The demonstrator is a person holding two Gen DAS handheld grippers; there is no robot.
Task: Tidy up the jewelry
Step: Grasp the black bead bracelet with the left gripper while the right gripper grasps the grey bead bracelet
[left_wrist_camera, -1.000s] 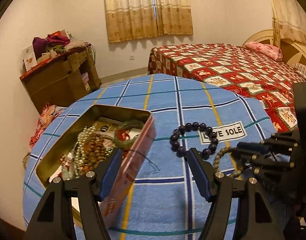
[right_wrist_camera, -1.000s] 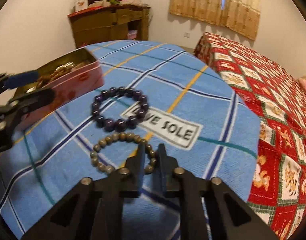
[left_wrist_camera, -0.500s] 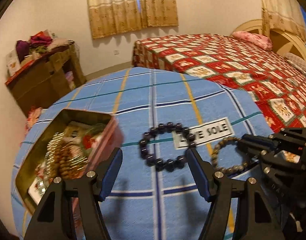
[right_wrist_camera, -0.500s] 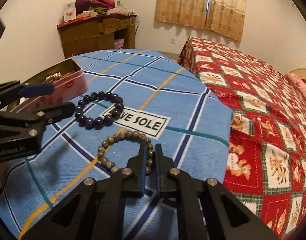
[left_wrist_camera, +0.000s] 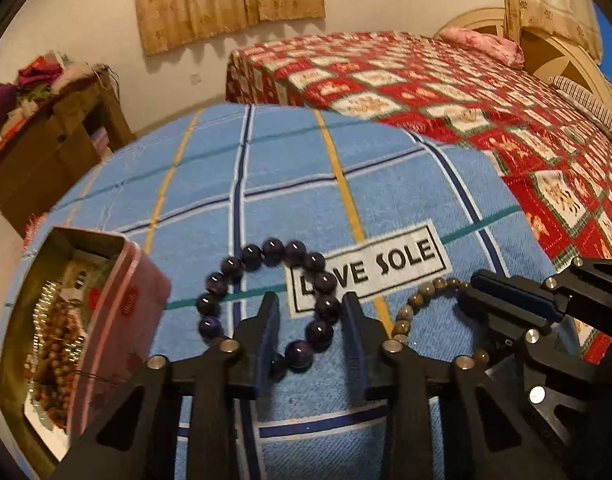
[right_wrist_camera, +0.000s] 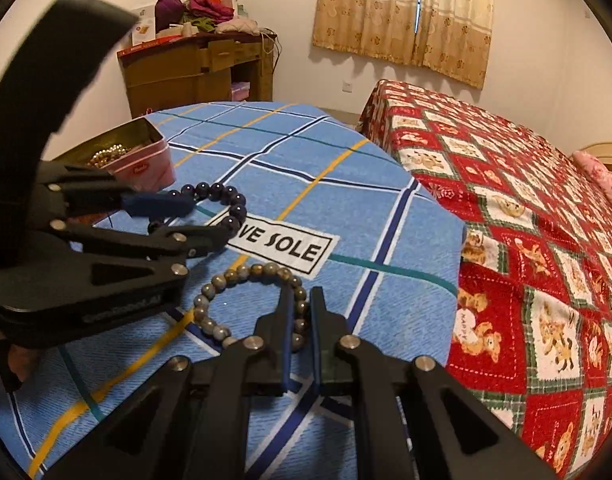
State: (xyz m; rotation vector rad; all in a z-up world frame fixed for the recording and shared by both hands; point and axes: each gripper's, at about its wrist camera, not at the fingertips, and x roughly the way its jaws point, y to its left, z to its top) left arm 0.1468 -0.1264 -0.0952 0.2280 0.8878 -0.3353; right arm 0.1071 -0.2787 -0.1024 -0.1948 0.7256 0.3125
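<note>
A dark purple bead bracelet (left_wrist_camera: 265, 296) lies on the blue checked cloth (left_wrist_camera: 306, 192). My left gripper (left_wrist_camera: 310, 308) is partly open, its fingers straddling the bracelet's right side, a gap showing beside the beads. It also shows in the right wrist view (right_wrist_camera: 193, 220). A grey-brown bead bracelet (right_wrist_camera: 241, 300) lies nearer the table edge. My right gripper (right_wrist_camera: 301, 300) is shut on its right side, low on the cloth. An open pink tin (left_wrist_camera: 65, 328) with several bead strands stands at the left.
A "LOVE SOLE" label (left_wrist_camera: 370, 268) is sewn on the cloth between the bracelets. The round table's edge drops off at the right toward a bed with a red quilt (right_wrist_camera: 526, 220). A wooden dresser (right_wrist_camera: 197, 68) stands by the far wall.
My left gripper moved right from the tin to the purple bracelet and narrowed around its beads. My right gripper stayed shut on the grey-brown bracelet.
</note>
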